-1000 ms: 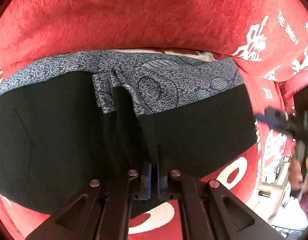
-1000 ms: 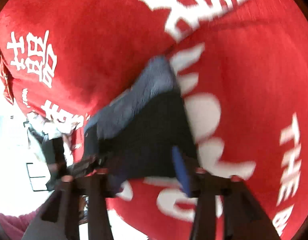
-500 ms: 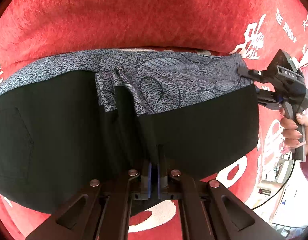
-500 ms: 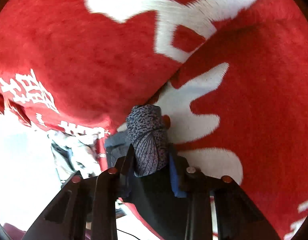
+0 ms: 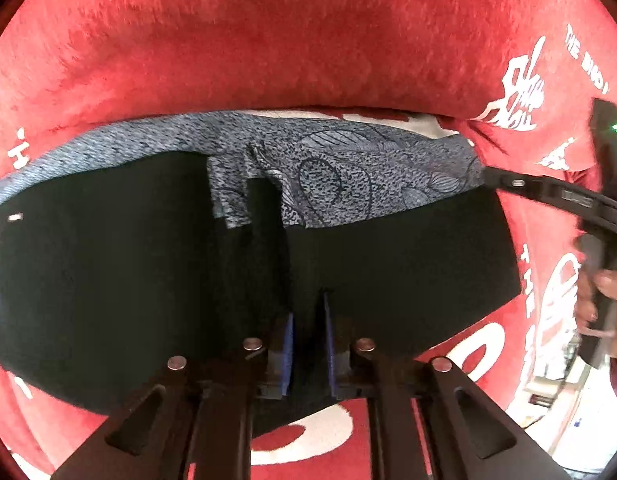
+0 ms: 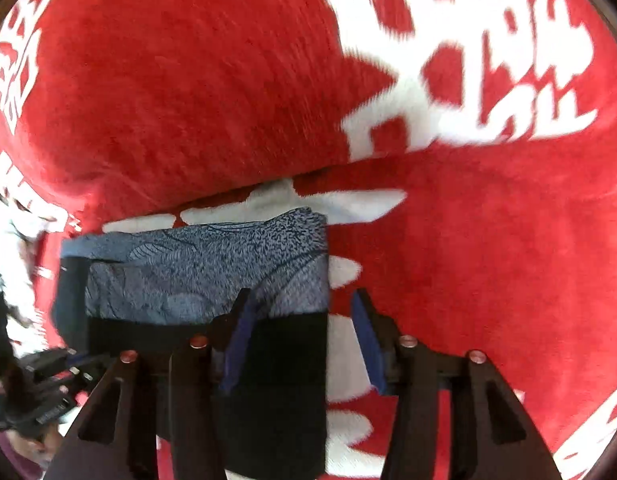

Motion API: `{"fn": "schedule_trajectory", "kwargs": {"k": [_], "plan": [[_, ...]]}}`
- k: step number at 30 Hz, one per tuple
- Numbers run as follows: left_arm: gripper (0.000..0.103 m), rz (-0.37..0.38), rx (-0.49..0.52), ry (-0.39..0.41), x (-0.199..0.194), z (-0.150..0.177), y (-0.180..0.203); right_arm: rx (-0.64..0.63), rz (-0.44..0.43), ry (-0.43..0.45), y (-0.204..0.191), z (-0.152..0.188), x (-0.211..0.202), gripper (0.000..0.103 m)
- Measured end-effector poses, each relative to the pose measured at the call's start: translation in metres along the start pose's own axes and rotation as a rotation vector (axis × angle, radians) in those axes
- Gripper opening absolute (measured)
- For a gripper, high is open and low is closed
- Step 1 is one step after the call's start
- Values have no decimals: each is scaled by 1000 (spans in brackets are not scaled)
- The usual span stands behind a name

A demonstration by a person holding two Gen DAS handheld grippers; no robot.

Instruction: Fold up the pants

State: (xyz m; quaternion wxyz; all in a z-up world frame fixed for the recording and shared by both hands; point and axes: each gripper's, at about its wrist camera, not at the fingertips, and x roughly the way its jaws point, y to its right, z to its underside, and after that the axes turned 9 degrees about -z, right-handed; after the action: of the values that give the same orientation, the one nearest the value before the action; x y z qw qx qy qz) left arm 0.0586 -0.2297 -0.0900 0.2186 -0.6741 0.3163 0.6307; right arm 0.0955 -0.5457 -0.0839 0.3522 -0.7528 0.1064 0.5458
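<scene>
The red blanket [image 5: 308,40] with white lettering fills both views and carries everything; I cannot tell what lies under it. A raised fold of it runs across behind the pants.

The pants [image 5: 388,260] lie folded flat on the blanket, close to its front edge, where a slice of bright room shows at the lower right of my left view. They are mostly black, with a grey-blue patterned band [image 5: 348,176] along the far side, next to the raised fold. A narrow black strip crosses the band near the middle. In my right view the same pants [image 6: 276,380] end in a straight vertical edge, with the patterned band [image 6: 212,272] above the black part.

My left tool [image 5: 308,344] points steeply down at the near edge of the pants. Its jaws are opening, a narrow gap shows between the blue pads [image 5: 287,354], and black cloth sits in that gap; the pads no longer press on it.

My right tool [image 6: 304,344] stands over the straight end of the pants. Its jaws are opening too: one blue pad [image 6: 236,344] is over the cloth, the other over the white lettering beside it, and the edge of the pants runs between them, ungripped.

My right hand [image 5: 604,300] shows blurred at the right edge of the left view, holding that tool's handle.
</scene>
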Motion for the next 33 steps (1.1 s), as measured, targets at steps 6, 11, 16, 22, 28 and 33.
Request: {"fn": "schedule_trajectory", "kwargs": {"k": [6,11,16,22,28,33], "plan": [[63,-87,-27,51,-12,9,-8,-82,-150,53,-57,17,-27,53],[63,-115,-60,27,1,18,-15,-61,-413,-87,-105,14,26,19],[65,-131,-55,49,-2,28,-16,-26,-451,-225,-137,14,96,18],[90,-156,-64,35,-1,35,-23,-38,-470,-249,-139,26,98,18],[97,-160,-88,17,5,40,-28,-90,-391,-220,-142,37,77,19],[97,-162,-95,13,5,41,-26,-45,-303,-167,-115,45,52,19]]}}
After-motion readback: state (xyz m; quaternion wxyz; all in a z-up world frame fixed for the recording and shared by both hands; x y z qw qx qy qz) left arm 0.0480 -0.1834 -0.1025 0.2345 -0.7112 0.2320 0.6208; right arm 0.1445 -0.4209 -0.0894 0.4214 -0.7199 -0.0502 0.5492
